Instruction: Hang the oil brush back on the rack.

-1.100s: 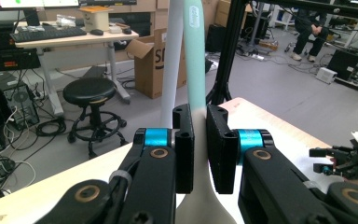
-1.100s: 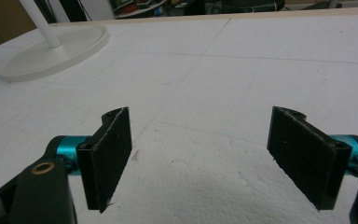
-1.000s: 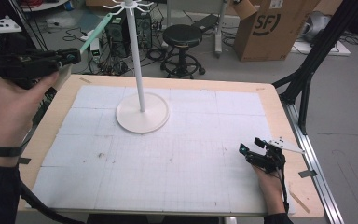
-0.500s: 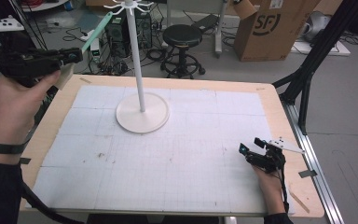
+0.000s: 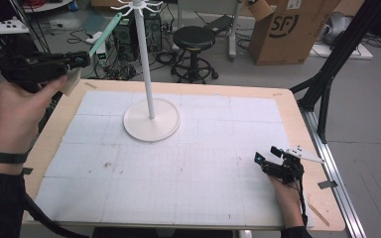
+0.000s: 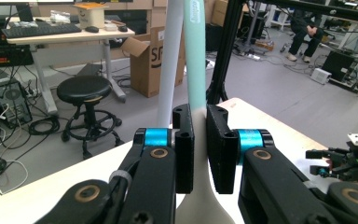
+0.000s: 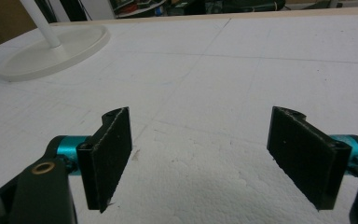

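Observation:
A white rack stand (image 5: 151,121) with a tall pole and small hooks at its top stands on the white gridded mat, left of the middle. My left gripper (image 5: 82,59) is held up over the table's far left corner. It is shut on a utensil (image 5: 105,33) with a mint-green handle and a pale beige head (image 5: 72,82). In the left gripper view the jaws (image 6: 199,144) pinch its pale neck, and the mint handle (image 6: 195,46) rises beside the stand's pole (image 6: 170,60). My right gripper (image 5: 268,154) rests on the mat near the right edge, open (image 7: 200,154), with nothing between its jaws.
The wooden table (image 5: 297,114) carries a white gridded mat (image 5: 203,163). Beyond the far edge stand a black stool (image 5: 193,39), a cardboard box (image 5: 287,27) and floor cables. A black frame leg (image 5: 327,84) rises at the right.

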